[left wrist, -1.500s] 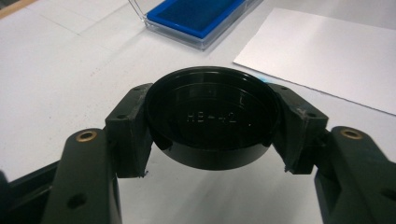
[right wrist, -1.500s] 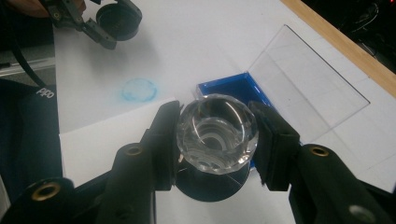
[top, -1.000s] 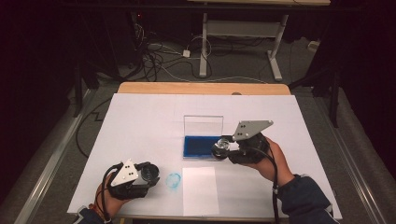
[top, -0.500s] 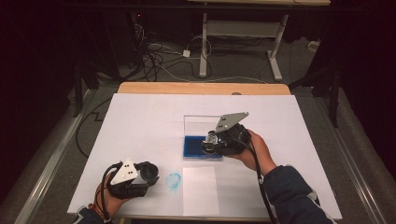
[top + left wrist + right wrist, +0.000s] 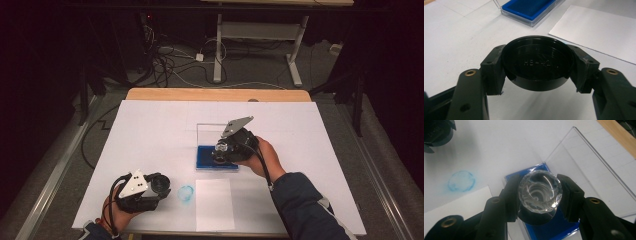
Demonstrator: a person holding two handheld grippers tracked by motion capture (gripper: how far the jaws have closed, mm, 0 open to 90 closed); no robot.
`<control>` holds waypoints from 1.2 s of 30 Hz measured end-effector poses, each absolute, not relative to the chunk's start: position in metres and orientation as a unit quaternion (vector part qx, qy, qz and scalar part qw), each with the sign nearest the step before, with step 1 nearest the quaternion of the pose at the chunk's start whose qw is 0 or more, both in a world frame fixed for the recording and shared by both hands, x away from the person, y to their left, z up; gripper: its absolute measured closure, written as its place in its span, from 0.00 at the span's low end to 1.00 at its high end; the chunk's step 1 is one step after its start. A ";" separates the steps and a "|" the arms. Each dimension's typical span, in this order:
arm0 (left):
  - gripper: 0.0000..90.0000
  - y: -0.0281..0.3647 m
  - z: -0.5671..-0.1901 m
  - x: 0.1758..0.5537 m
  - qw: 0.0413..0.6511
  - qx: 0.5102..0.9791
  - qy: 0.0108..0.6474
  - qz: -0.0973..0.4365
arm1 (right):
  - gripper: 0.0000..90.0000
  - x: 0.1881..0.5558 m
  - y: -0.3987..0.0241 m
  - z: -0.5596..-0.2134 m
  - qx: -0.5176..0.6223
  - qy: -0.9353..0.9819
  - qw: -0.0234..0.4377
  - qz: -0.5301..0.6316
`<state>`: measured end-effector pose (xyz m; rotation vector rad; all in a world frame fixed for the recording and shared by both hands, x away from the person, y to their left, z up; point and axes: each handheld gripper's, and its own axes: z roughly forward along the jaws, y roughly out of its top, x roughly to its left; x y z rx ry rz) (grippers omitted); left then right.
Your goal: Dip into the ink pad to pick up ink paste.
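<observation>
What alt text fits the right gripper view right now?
The right claw is shut on a clear faceted stamp, holding it above a blue ink pad in a clear case with its lid raised. A round blue ink mark sits on the white table at left, beside a paper sheet.

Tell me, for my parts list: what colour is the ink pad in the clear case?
Deep blue ink pad; the left gripper view shows it best.

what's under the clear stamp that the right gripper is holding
Under the clear stamp, held in the right gripper, lies the blue ink pad. The stamp's face and the pad beneath it are hidden.
</observation>
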<state>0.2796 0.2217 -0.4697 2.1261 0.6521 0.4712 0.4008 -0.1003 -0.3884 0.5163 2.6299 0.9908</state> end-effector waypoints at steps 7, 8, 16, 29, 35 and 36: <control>0.40 0.222 -0.468 0.279 0.423 0.846 0.261 0.194 | 0.63 0.406 -0.093 -0.397 0.181 0.915 0.146 0.330; 0.40 0.222 -0.468 0.279 0.423 0.846 0.260 0.194 | 0.63 0.406 -0.092 -0.399 0.183 0.915 0.145 0.329; 0.40 0.222 -0.469 0.278 0.418 0.850 0.258 0.192 | 0.63 0.409 -0.089 -0.406 0.182 0.918 0.145 0.322; 0.40 0.222 -0.470 0.278 0.413 0.854 0.255 0.189 | 0.62 0.415 -0.090 -0.415 0.194 0.919 0.142 0.312; 0.40 0.222 -0.470 0.278 0.411 0.854 0.255 0.190 | 0.63 0.418 -0.093 -0.420 0.197 0.918 0.144 0.312; 0.40 0.222 -0.471 0.279 0.410 0.855 0.256 0.189 | 0.63 0.419 -0.094 -0.421 0.200 0.918 0.143 0.312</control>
